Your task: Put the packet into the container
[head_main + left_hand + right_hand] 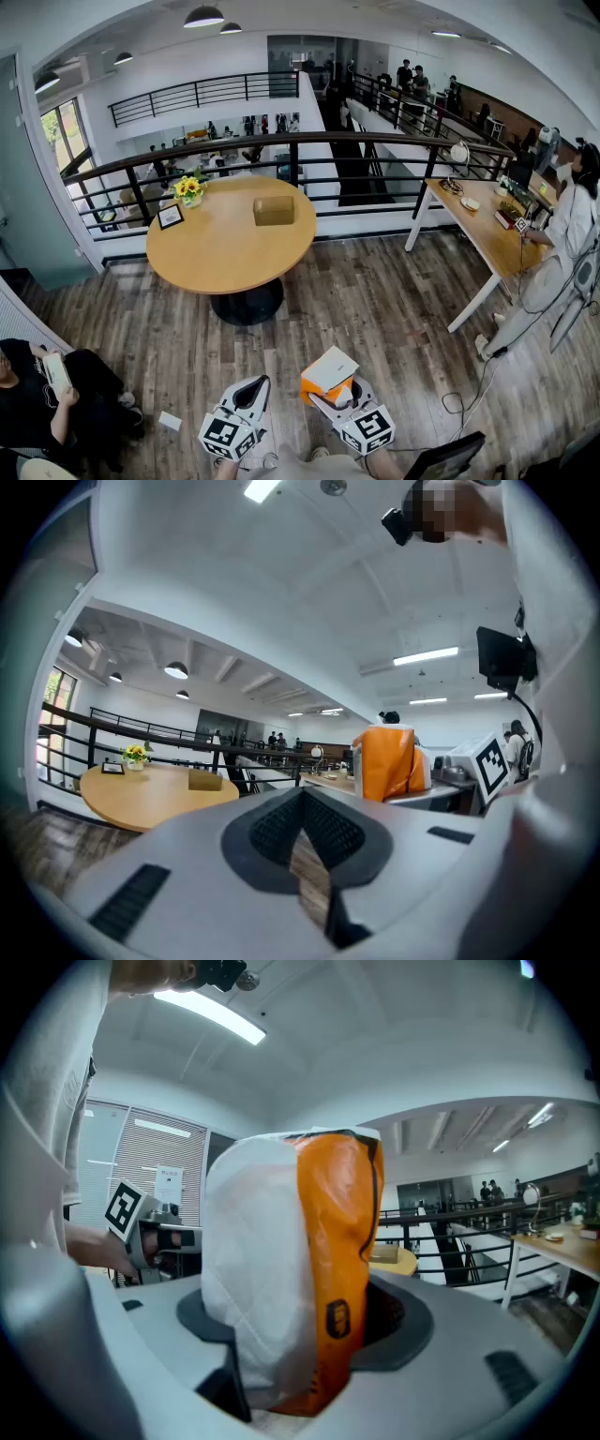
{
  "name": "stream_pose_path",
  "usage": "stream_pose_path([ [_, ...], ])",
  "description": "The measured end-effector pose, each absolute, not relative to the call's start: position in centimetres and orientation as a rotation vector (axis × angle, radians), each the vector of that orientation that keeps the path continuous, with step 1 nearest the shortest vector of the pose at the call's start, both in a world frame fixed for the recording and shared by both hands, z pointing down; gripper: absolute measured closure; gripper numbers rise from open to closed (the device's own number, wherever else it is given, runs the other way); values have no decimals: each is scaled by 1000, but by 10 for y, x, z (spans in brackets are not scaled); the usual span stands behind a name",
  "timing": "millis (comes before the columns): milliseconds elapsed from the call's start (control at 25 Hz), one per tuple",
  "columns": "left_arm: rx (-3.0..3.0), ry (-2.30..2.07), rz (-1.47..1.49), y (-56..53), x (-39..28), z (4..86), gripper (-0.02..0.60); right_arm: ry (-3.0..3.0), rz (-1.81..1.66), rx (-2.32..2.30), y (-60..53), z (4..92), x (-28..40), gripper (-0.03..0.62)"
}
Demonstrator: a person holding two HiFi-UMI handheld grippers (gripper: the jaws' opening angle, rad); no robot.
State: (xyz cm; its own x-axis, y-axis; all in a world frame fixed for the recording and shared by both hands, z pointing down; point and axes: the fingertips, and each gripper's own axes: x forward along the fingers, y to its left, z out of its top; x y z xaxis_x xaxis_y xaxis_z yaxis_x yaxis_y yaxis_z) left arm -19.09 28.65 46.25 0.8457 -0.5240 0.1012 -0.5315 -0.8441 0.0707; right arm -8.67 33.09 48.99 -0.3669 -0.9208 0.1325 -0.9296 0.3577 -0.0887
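Observation:
My right gripper (330, 386) is held low over the wooden floor and is shut on an orange and white packet (330, 371). In the right gripper view the packet (300, 1269) stands upright between the jaws and fills the middle of the frame. The container, a brown cardboard box (273, 210), sits on the far side of the round wooden table (216, 253), well ahead of both grippers. My left gripper (257, 386) hangs just left of the right one; its pads (323, 827) meet at the tips with nothing between them. The packet (386, 761) also shows at the right in the left gripper view.
A vase of yellow flowers (189, 188) and a small picture frame (170, 217) stand on the table's left edge. A black railing (309, 155) runs behind it. A long desk (478, 230) and a person in white (562, 234) are at the right. Another person (47, 384) sits at lower left.

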Motion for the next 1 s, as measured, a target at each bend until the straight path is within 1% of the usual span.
stream_pose_path([
  [320, 2949, -822, 89, 277, -172, 449, 577, -2525, 223, 1742, 319, 485, -77, 278],
  [680, 2966, -816, 94, 281, -163, 453, 577, -2528, 194, 1699, 319, 488, -79, 278],
  [1000, 2967, -803, 112, 284, -143, 455, 577, -2564, 217, 1675, 320, 488, -65, 278],
])
